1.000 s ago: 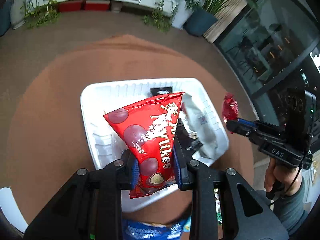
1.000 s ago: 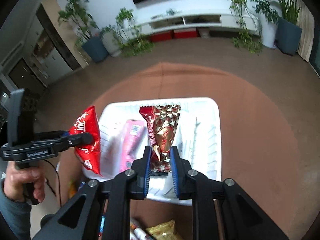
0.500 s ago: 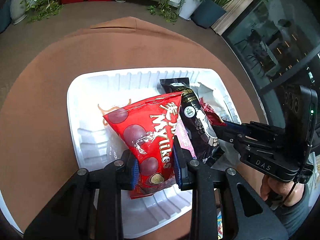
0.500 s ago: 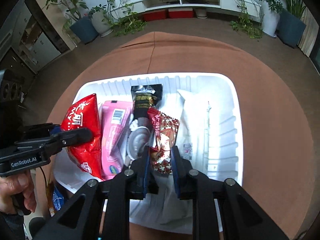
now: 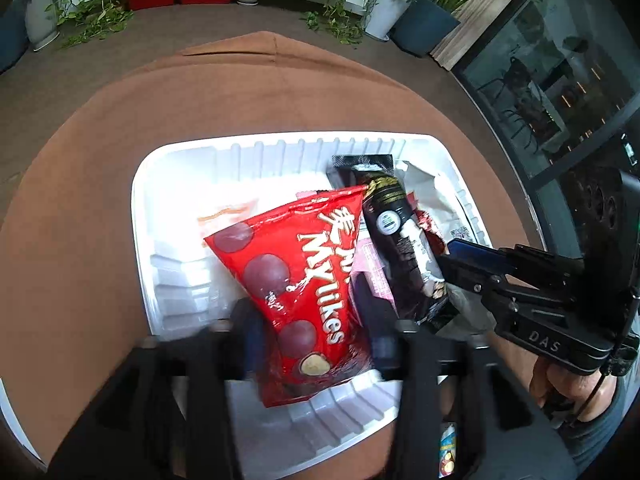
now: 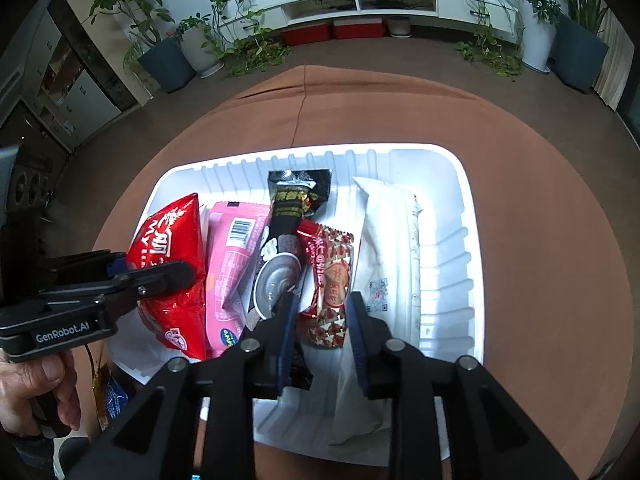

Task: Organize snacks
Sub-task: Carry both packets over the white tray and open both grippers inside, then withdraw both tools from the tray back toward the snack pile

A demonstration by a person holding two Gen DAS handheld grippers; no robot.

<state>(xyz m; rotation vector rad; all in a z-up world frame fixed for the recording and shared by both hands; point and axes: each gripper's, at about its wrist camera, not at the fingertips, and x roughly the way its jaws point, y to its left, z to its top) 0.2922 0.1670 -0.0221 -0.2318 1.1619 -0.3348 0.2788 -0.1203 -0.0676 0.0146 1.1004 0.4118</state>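
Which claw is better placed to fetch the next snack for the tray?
Probably right. The right claw is open, and its wrapped snack already lies in the white tray. The left claw has the red bag between its blurred fingers, so it looks occupied.

Brown floor (image 6: pixel 400 56), potted plants (image 6: pixel 168 52) beside a white low cabinet (image 6: pixel 380 4), perhaps dark glazing right

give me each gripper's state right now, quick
left gripper: shut on the red Mylikes bag
right gripper: open, around the red patterned snack
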